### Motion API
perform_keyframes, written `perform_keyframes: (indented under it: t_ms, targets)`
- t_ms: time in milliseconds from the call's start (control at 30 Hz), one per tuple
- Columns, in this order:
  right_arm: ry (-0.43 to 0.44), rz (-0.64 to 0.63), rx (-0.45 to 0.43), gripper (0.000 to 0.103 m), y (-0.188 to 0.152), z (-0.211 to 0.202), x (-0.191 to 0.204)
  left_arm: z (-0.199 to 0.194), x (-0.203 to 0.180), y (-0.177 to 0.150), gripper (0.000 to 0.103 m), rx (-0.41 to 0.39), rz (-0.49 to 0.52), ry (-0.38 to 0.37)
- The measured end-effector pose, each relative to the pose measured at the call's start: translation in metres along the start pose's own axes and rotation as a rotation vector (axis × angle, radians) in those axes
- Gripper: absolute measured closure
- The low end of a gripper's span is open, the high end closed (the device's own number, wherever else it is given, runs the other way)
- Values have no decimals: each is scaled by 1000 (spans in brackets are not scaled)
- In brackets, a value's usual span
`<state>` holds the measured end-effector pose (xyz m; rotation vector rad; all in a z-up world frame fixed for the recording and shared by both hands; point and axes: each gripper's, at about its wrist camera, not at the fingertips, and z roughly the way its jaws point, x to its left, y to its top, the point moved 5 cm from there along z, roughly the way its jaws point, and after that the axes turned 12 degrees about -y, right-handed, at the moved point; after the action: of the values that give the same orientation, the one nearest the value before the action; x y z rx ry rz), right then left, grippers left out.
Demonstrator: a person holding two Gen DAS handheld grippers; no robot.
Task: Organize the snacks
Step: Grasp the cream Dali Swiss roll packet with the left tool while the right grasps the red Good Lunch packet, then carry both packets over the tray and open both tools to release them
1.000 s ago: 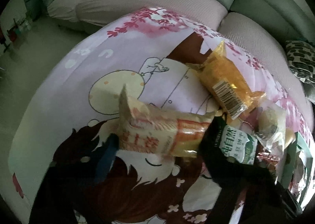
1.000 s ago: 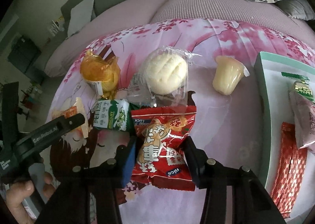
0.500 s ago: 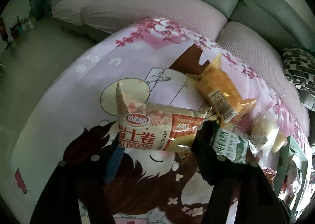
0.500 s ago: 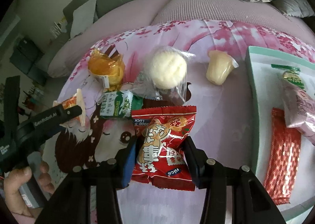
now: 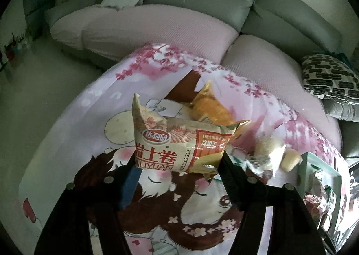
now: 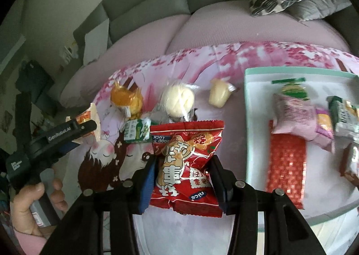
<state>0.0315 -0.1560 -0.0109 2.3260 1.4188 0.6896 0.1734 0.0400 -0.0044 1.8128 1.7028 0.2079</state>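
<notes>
L claw clamps DALIYUAN roll pkt; R claw clamps red "nice" pkt.

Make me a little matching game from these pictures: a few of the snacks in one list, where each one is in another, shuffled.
Snacks:
1. red snack bag
2. beige roll packet
3. round white bun
4. pink packet

Places:
A. lying in the tray
B. clamped in the left gripper
C. clamped in the right gripper
D. lying on the cartoon cloth

Pairs: 1-C, 2-B, 3-D, 4-A
</notes>
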Motion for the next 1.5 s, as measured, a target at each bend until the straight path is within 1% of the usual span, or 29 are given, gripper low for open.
perform_keyframes:
  t_ms: [200,367,567,800,867,1067,1200,1400,1500]
  targets:
    - [-4,71,-41,54,12,-15,-27,-9,-27,0,35,-27,49,-31]
    - [-12,138,-60,54,20,-23,-57,-12,-60,-3,35,-34,113,-65]
    - [-35,219,-86,54,28,-32,-92,-13,-109,-15,35,-20,205,-133]
    - [-65,301,-115,54,32,-42,-128,-10,-154,-33,35,10,291,-193]
    - [-84,333,-128,54,34,-47,-143,-8,-166,-39,35,23,322,-207]
    - [-173,419,-153,54,32,-57,-188,-2,-197,-58,35,62,399,-235]
    - [-205,456,-154,54,31,-56,-207,7,-213,-70,35,87,433,-244]
    - [-214,457,-136,54,31,-42,-215,31,-231,-83,35,128,470,-228]
    - [-208,444,-145,54,33,-35,-213,42,-237,-81,35,121,479,-218]
